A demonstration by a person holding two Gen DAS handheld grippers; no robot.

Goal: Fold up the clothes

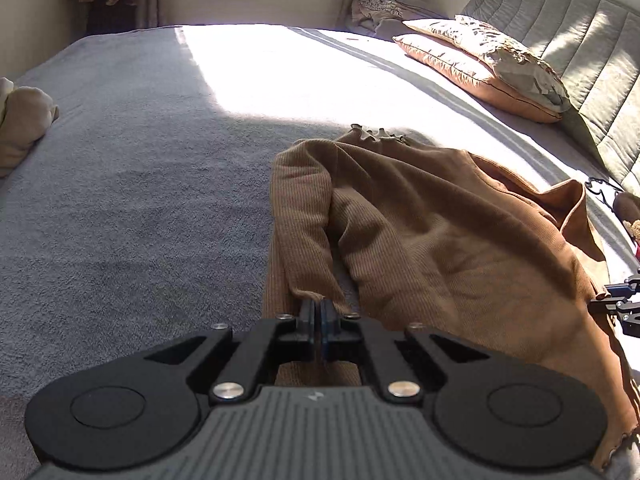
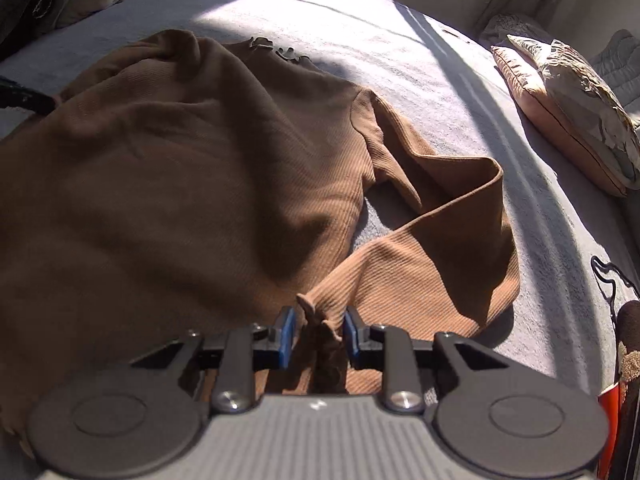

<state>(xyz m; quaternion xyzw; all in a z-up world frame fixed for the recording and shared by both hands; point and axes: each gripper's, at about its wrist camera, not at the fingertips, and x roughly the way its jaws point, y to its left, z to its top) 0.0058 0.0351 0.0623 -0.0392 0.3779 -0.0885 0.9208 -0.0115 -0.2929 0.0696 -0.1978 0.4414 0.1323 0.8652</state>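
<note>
Fingers of the left gripper (image 1: 319, 312) are pressed tight together, and a thin fold of the brown top (image 1: 420, 232) is pinched between them, at the end of one long sleeve. In the right wrist view, the blue pads of the right gripper (image 2: 319, 330) are seen a little apart, with a bunched bit of the other sleeve between them. The cloth does not look squeezed there, so that claw is seen as loose and not closed.

The brown top is spread out on the grey bed cover (image 1: 120, 200), in front of both grippers. It is made of ribbed cloth. Its body is lumpy and not flat. One sleeve is bent back on itself on the right side, and a small bit of grey cover shows in the gap inside the bend. A frilly neck edge (image 2: 276, 50) is seen at the far end of the top.

Farther back, a bright patch of sun (image 1: 300, 68) is laid across the bed. Two pillows (image 1: 492, 64) are stacked by the padded grey headboard (image 1: 568, 28) on the right. A pile of other clothes (image 1: 20, 120) is seen at the far left edge of the bed, well apart from the top.
</note>
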